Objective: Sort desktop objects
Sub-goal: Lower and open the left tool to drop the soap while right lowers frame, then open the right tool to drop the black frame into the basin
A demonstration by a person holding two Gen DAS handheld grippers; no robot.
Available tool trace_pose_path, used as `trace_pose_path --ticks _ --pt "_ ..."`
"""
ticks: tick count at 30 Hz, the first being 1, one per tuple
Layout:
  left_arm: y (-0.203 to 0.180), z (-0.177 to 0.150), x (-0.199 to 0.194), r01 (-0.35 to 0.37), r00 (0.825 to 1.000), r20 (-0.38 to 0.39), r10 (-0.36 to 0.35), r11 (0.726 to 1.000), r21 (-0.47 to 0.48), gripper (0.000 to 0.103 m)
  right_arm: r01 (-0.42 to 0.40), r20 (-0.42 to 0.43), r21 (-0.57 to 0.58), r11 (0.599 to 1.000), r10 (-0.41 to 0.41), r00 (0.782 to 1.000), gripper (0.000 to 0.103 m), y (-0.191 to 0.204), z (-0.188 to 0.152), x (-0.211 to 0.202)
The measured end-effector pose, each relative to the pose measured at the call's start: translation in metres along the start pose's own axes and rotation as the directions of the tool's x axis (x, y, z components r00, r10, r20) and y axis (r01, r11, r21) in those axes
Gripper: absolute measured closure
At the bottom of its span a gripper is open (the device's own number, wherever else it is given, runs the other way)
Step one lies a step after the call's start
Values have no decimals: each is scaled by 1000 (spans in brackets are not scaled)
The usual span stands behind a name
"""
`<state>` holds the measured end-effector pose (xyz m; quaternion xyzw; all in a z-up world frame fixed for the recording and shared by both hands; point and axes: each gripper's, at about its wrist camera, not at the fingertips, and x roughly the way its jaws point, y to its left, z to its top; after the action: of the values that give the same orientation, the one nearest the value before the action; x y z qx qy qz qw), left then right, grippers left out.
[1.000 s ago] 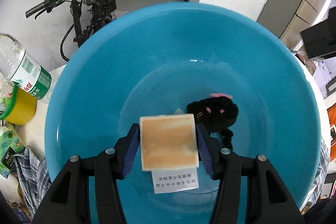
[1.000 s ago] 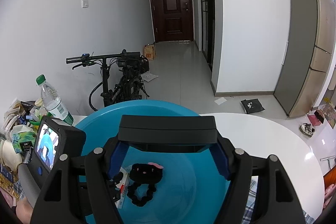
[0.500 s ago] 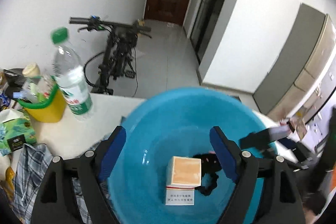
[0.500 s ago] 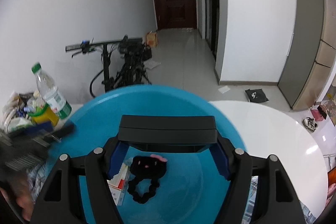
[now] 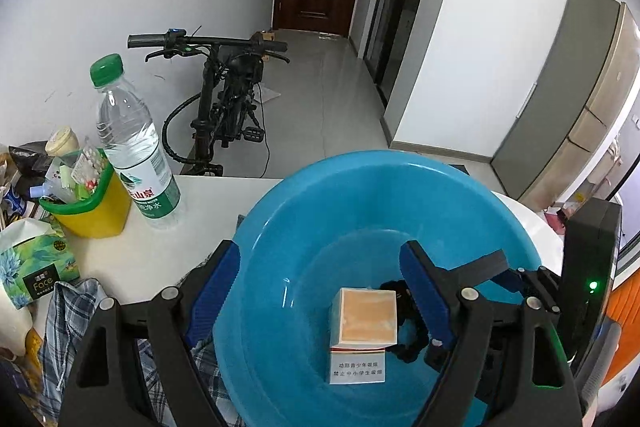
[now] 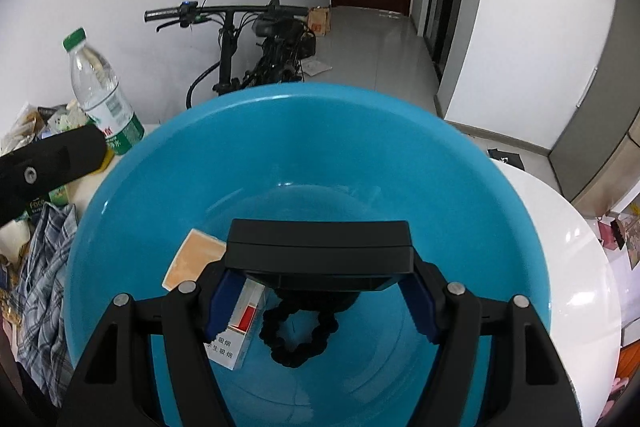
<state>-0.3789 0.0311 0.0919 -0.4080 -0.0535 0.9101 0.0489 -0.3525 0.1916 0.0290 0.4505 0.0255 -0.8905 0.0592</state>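
A blue plastic basin (image 5: 304, 211) (image 6: 168, 163) stands on the white table. In it lie a cigarette pack (image 5: 363, 319) (image 6: 198, 259) and a black hair tie with a pink bow (image 5: 412, 339) (image 6: 298, 335). My left gripper (image 5: 320, 291) is open and empty, raised above the basin's near rim, with the pack below and between its fingers. My right gripper (image 6: 320, 301) is shut on a flat black box (image 6: 320, 253) and holds it over the basin, above the hair tie. The right gripper's body shows in the left wrist view (image 5: 588, 275).
On the table's left stand a water bottle (image 5: 132, 147) (image 6: 100, 95), a yellow bin (image 5: 88, 203) of small items, and a green tissue pack (image 5: 32, 263). A plaid cloth (image 5: 68, 327) (image 6: 44, 267) lies by the basin. A bicycle (image 5: 224, 99) stands on the floor behind.
My left gripper has opened, let go of the cigarette pack in the basin and pulled back and up. My right gripper with the black box has moved down over the basin.
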Motion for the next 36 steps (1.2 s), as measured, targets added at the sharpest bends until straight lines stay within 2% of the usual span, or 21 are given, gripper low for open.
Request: trace_pose_path --ticks 7,9,11,18,23,26,30,31,32,34,36 --pt "-5 -2 1 -6 1000 -1 6 1000 11 19 6 -31 4 1000 -6 999 33 -6 -2 5" --pt "-6 -2 2 -9 1000 -7 9 1000 16 19 11 -21 17 1000 -11 1000 29 -8 -1 2" --pt "-7 -3 2 -7 1000 -9 8 1000 20 19 21 -7 24 999 -21 1000 20 -10 0 -2" --pt "-9 -3 -2 -11 1000 5 11 999 30 19 31 29 59 998 -33 999 20 -20 5 -14" --pt "-7 -2 -7 -18 999 33 17 999 30 19 93 110 96 991 -103 989 19 -27 9 -34" --pt "-12 -2 -16 -50 995 92 44 997 63 19 112 212 122 986 -137 968 13 -30 11 -56" --pt "-18 -4 -41 -63 970 240 39 994 92 18 99 357 156 983 -150 922 6 -31 10 -92" --pt "-19 -5 -49 -67 959 280 38 993 96 16 93 382 158 983 -148 912 0 -31 9 -101" --pt "-20 -6 -56 -73 950 311 39 992 101 13 87 411 159 984 -146 900 0 -30 10 -109" --pt "-22 -8 -70 -77 928 372 30 990 114 0 87 466 172 981 -159 870 0 -29 8 -127" --pt "-25 -12 -87 -67 894 447 -1 989 135 0 82 508 188 979 -168 845 0 -30 6 -141"
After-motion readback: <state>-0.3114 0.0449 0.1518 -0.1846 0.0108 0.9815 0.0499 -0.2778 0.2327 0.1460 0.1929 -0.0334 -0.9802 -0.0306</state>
